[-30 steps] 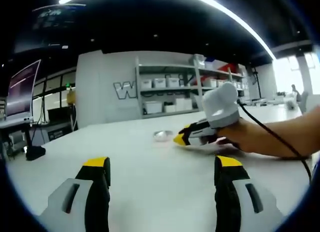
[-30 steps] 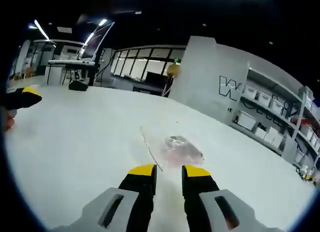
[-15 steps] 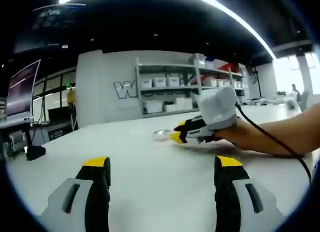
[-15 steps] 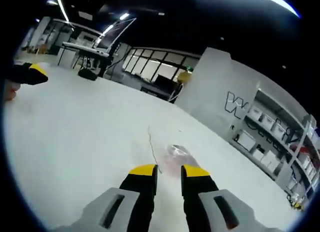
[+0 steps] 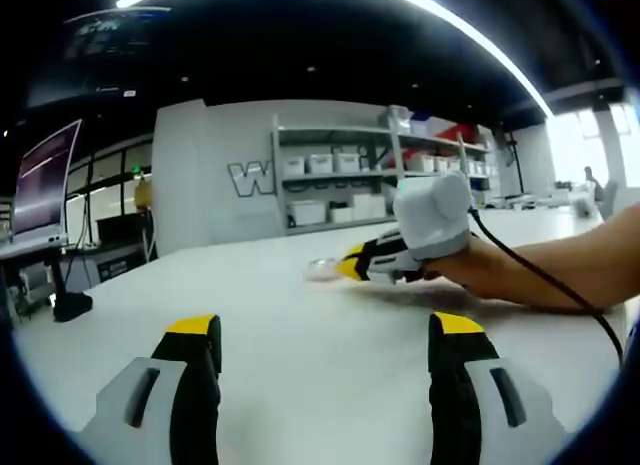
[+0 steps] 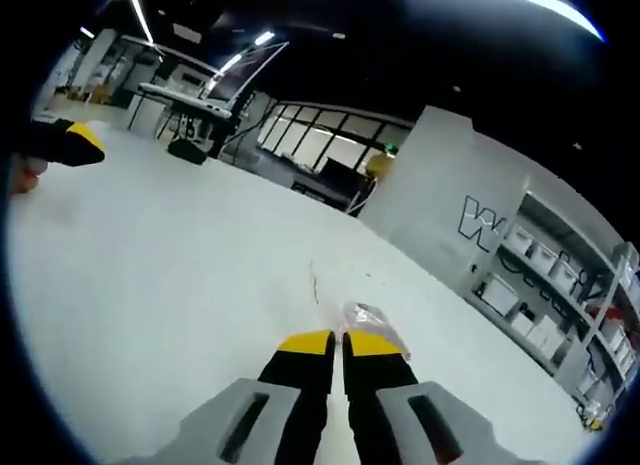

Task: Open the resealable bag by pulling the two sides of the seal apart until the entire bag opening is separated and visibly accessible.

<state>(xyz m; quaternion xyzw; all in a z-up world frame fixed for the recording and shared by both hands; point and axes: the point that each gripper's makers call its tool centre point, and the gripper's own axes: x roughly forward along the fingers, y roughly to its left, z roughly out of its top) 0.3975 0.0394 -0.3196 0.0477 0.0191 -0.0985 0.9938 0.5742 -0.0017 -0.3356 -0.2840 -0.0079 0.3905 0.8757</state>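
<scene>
The clear resealable bag (image 6: 368, 318) lies flat on the white table (image 6: 150, 265), with something pinkish inside. My right gripper (image 6: 338, 340) has its yellow-tipped jaws pressed together on the bag's near edge. In the left gripper view the same gripper (image 5: 350, 268), held by a hand, touches the small shiny bag (image 5: 322, 269) in the middle of the table. Well short of the bag, my left gripper (image 5: 325, 325) hovers low over the table with its jaws wide apart and nothing between them. One yellow tip of it (image 6: 75, 140) appears at the far left of the right gripper view.
A black cable (image 5: 540, 275) trails from the right gripper over the person's forearm. Shelves with white bins (image 5: 340, 185) stand behind the table. A monitor (image 5: 40, 180) and a black object (image 5: 70, 305) sit at the left.
The right gripper's jaws have gone from apart to pressed together at the bag's edge, after moving forward to it. The left gripper has stayed still and open.
</scene>
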